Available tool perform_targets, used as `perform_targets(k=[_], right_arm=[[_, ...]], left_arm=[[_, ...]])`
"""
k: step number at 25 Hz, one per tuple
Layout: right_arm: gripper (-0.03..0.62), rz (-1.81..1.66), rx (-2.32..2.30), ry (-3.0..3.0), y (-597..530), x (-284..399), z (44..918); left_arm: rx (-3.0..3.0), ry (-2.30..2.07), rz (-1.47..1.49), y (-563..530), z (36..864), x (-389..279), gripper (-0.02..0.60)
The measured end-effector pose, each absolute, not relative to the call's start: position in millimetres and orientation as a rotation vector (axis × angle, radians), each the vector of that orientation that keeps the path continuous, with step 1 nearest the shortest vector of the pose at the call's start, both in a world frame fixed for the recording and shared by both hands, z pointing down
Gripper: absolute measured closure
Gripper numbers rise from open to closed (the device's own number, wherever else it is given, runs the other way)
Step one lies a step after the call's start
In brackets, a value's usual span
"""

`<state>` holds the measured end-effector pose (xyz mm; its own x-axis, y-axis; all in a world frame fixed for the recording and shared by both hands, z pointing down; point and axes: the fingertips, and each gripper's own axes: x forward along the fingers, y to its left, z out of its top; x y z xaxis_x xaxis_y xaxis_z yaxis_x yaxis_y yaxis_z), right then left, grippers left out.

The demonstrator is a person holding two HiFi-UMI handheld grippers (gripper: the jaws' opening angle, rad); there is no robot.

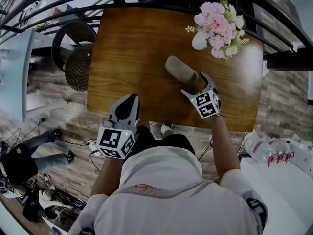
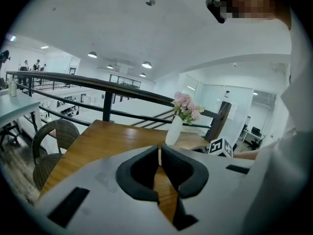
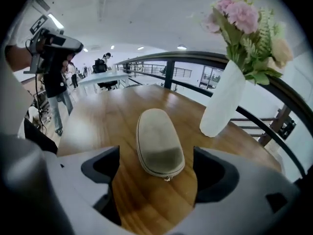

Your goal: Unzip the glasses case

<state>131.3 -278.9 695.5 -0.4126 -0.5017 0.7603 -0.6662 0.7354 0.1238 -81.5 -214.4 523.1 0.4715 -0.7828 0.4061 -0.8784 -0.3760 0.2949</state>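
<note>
The glasses case, a grey-beige oval one, lies flat and zipped on the wooden table, with nothing holding it. It is near the white vase of pink flowers but does not touch it. The right gripper has its jaws wide apart and empty, and it points down at the near end of the case, where a small metal zipper pull shows at the rim. The left gripper has its jaws together on nothing and hangs at the table's near edge, well apart from the case. I think the main risk is that the case slides on the smooth wood. If the right gripper pulls the zipper while the left one does not press the case down, the whole case may follow the pull, perhaps toward the vase. The pull is also very small, so the wide jaws could close on the shell of the case instead and miss it.
</note>
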Motion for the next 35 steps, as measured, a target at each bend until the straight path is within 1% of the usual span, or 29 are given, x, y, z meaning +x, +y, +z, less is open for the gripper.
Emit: perform_targets(k=[5, 8, 9, 10, 12, 17, 20, 22, 35], right_arm=[[0.074, 0.168, 0.785, -2.028, -292.0, 129.6, 730.3], [0.082, 0.210, 0.774, -2.053, -295.3, 132.4, 734.3], [0.155, 0.224, 0.783, -2.066, -296.2, 133.5, 733.1], [0.174, 0.242, 0.795, -2.080, -296.2, 133.6, 730.7], [0.183, 0.307, 0.830, -2.117, -295.3, 131.2, 719.9], [0.203, 0.633, 0.951, -2.268, -288.6, 124.4, 683.2], [0.204, 0.863, 1.002, -2.373, -280.7, 124.9, 655.2], [0.204, 0.955, 1.015, -2.441, -273.9, 125.5, 630.7], [0.204, 0.898, 1.071, -2.807, -241.1, 164.9, 453.6]], left_arm=[[2.238, -1.375, 0.291, -214.5, 530.5, -82.7, 0.551], [2.228, -1.367, 0.295, -213.9, 532.8, -80.7, 0.551], [2.225, -1.365, 0.293, -213.9, 532.6, -80.2, 0.551], [2.225, -1.363, 0.290, -214.0, 531.6, -79.5, 0.551], [2.230, -1.363, 0.284, -214.9, 527.7, -77.8, 0.551], [2.250, -1.375, 0.252, -220.7, 512.5, -73.1, 0.551], [2.269, -1.382, 0.219, -224.7, 501.0, -65.4, 0.551], [2.292, -1.389, 0.199, -226.2, 491.0, -59.3, 0.551], [2.490, -1.358, -0.003, -236.6, 410.4, -11.5, 0.551]])
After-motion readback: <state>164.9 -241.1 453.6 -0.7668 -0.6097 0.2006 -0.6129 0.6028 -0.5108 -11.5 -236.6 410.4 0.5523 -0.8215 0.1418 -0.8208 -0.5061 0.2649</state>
